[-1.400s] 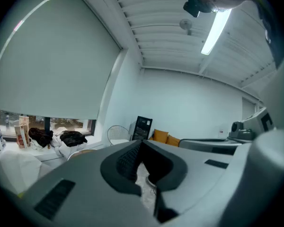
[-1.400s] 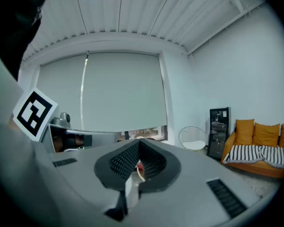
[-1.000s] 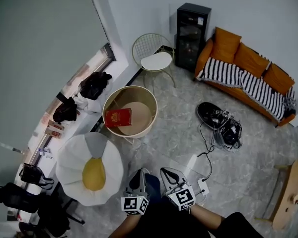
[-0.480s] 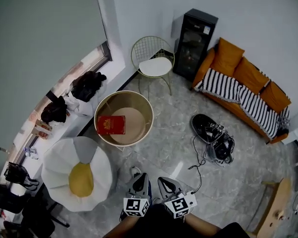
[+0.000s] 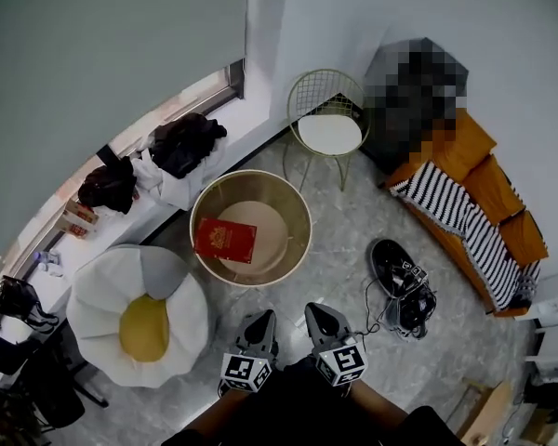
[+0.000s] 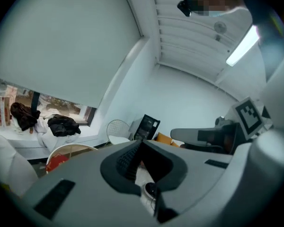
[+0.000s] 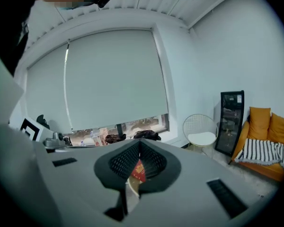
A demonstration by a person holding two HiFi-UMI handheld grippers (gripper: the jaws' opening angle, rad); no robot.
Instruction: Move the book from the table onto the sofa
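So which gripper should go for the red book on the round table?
Left, probably. In the head view the left gripper is nearer the book; the right gripper sits farther off, though aimed at it. Both are shut and must open first.

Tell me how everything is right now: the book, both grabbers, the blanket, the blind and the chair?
red book: closed, lying flat on the round table.
left gripper: shut, empty.
right gripper: shut, empty.
striped blanket: spread over the orange sofa.
roller blind: pulled down most of the way.
wire chair: upright, nobody on it.
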